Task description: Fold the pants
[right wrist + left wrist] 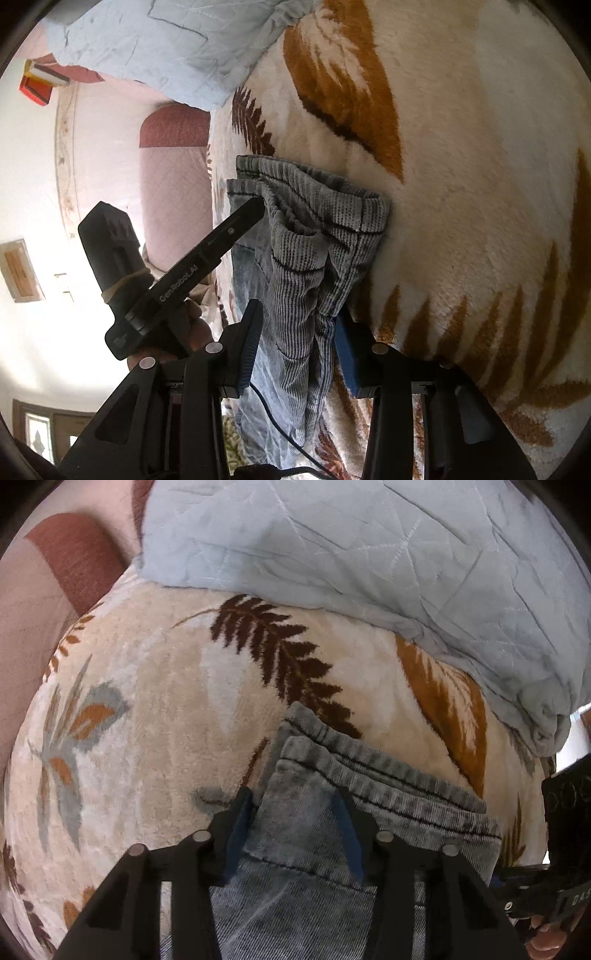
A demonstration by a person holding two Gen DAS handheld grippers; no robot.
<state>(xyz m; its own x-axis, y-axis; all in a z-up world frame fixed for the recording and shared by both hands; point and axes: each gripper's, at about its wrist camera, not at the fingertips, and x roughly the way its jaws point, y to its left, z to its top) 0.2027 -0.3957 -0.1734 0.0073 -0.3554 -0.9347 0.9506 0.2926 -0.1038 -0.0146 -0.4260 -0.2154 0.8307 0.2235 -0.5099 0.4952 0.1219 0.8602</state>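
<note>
Two grippers work at the waistband end of the pants point(369, 812), which lie on a leaf-patterned blanket point(147, 701) below a pale blue quilt point(369, 554).

Left wrist view: the left gripper point(295, 812) has its jaws spread apart, one finger off the denim's edge over the blanket and the other over the cloth just under the ribbed waistband point(388, 775). Nothing is pinched; the fabric between the fingers looks flat and undisturbed (so I judge this hand to be hovering or pressing, not gripping). The waistband shows two stacked ribbed edges, which suggests the pants are already doubled, leg upon leg. To do the step well, this hand should close only when both layers sit between the fingers, near the corner and not mid-panel.

Right wrist view: the right gripper point(299, 332) straddles a bunched length of the waistband, its blue pads point(251, 347) on either side with a visible gap to the cloth on the left, so the jaws are open or at most loosely set; I cannot tell whether the right pad touches. The left gripper's finger reaches the far corner of the waistband here. Cloth is gathered and twisted between the two tools, so the sound course is to take a firm bite on the outer corner, then draw the hands apart to flatten the band before carrying any fold over. A loose cable point(280, 417) trails under the fabric's edge and might snag.
</note>
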